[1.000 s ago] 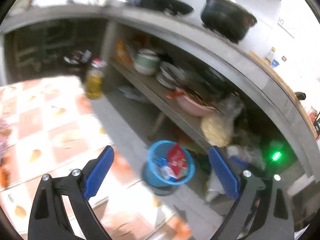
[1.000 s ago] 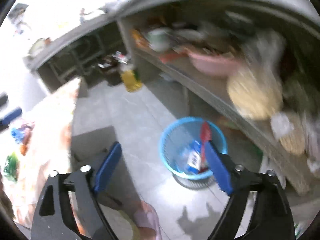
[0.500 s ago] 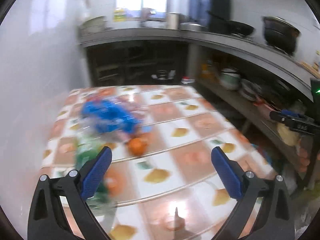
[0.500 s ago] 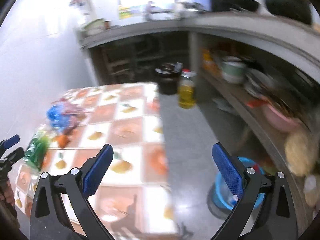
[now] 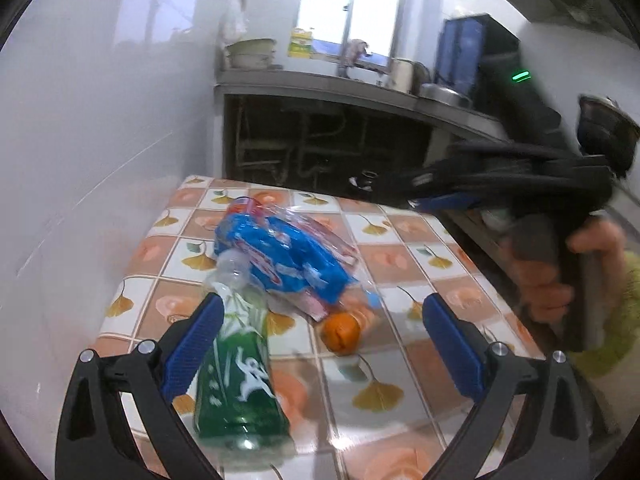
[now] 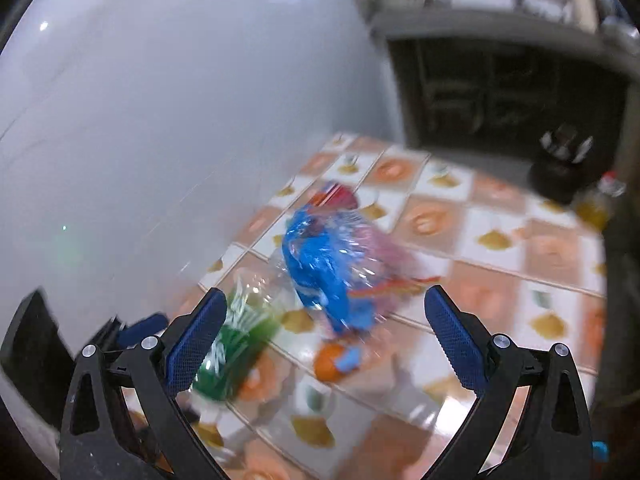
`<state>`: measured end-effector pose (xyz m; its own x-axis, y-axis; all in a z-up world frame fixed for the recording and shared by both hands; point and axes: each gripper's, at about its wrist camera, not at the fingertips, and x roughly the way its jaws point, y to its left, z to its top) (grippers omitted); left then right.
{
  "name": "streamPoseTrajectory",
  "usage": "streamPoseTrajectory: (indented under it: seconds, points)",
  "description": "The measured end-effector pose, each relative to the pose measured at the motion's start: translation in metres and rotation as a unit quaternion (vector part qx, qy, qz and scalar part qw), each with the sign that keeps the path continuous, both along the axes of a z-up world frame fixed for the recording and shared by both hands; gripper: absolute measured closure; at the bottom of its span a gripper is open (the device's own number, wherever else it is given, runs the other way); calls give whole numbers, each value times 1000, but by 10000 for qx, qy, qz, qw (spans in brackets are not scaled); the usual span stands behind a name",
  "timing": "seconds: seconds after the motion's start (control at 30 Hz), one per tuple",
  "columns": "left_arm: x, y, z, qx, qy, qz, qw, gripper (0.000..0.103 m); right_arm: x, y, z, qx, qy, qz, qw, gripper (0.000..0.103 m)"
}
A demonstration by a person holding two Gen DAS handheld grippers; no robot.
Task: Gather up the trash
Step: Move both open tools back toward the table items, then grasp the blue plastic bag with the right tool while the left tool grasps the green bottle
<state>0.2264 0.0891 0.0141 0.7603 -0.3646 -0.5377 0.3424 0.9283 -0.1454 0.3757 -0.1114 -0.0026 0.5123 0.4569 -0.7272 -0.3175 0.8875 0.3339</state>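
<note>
I have both tools, left tool point(image 5: 318, 322) and right tool point(image 6: 320, 322), spread wide and empty over the table point(image 5: 400, 256), approaching trash; next, I judge, close on the green bottle point(image 5: 236, 372).

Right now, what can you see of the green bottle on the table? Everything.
The green bottle is clear plastic with a green label bearing white markings. It lies on its side on the tiled table, its uncapped-looking neck pointing away towards the blue packet, which it appears to touch. Its base faces the camera. The left tool is open, and one finger sits beside the bottle's body; contact cannot be told. The right wrist view shows it blurred.
</note>
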Motion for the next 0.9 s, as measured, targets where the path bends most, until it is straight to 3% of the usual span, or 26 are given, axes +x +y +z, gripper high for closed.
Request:
streamPoseTrajectory:
  seconds: [0.17,0.37,0.5,0.67,0.73,0.9]
  points:
    - [35,28,3,-425,381,315,9979,6,56,20,-39,-12,825,-116,9965,10]
    - [63,37,-4,-532,770,229,9953,6,71,32,-60,-304,1135,-15,9931,26]
    - [68,32,-7,-467,839,156,9953,7,71,36,-62,-450,1081,-8,9931,45]
    - [69,26,-11,-427,897,104,9950,12,67,37,-62,-499,1042,62,9933,78]
    - [68,26,-12,-423,905,113,9949,13,64,37,-60,-470,1019,89,9936,100]
    - [65,24,-16,-260,874,126,9958,14,57,33,-48,-405,708,32,9967,103]
